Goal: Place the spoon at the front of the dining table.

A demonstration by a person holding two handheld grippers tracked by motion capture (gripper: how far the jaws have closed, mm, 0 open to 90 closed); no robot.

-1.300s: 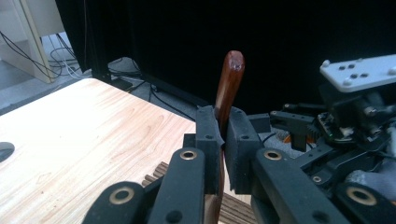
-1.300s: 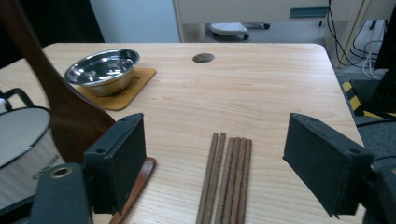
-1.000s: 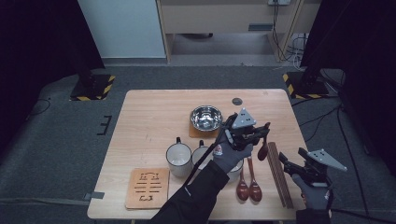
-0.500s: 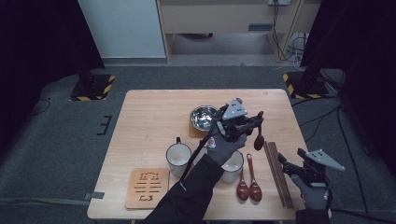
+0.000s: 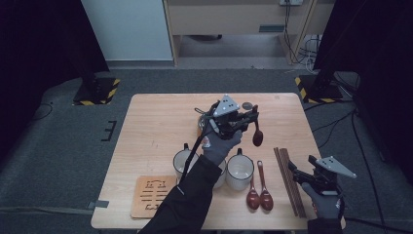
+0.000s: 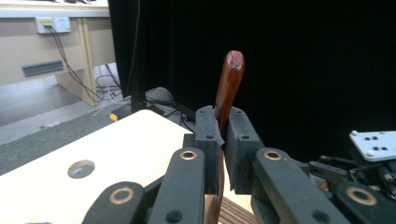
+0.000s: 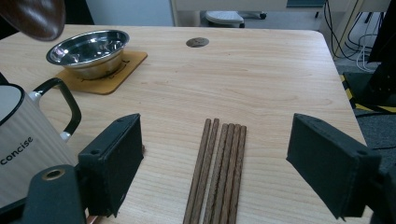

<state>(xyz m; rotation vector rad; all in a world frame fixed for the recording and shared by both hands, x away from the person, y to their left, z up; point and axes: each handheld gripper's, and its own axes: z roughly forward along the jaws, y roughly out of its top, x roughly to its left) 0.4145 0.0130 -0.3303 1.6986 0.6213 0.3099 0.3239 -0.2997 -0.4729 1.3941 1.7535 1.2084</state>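
Observation:
My left gripper (image 5: 252, 118) hovers above the middle of the wooden table (image 5: 156, 122), shut on the handle of a dark red-brown wooden spoon (image 5: 257, 137) whose bowl hangs down. In the left gripper view the spoon handle (image 6: 228, 86) sticks up between the closed pads of that gripper (image 6: 223, 135). My right gripper (image 5: 298, 171) rests at the table's near right, open, just above the near end of several wooden chopsticks (image 5: 287, 178). In its own view the chopsticks (image 7: 217, 168) lie between the wide-apart jaws of the right gripper (image 7: 215, 163), untouched.
Two more spoons (image 5: 259, 192) lie left of the chopsticks. Two white mugs (image 5: 240, 170) (image 5: 182, 161) stand at the near middle. A steel bowl (image 7: 88, 51) sits on a wooden coaster (image 7: 116, 70) beyond them. Another coaster (image 5: 153, 195) lies near left. A round hole (image 5: 247, 105) marks the far side.
My left gripper has carried the spoon away from the near right, farther across the table and leftward, a little higher. The right gripper has stayed still.

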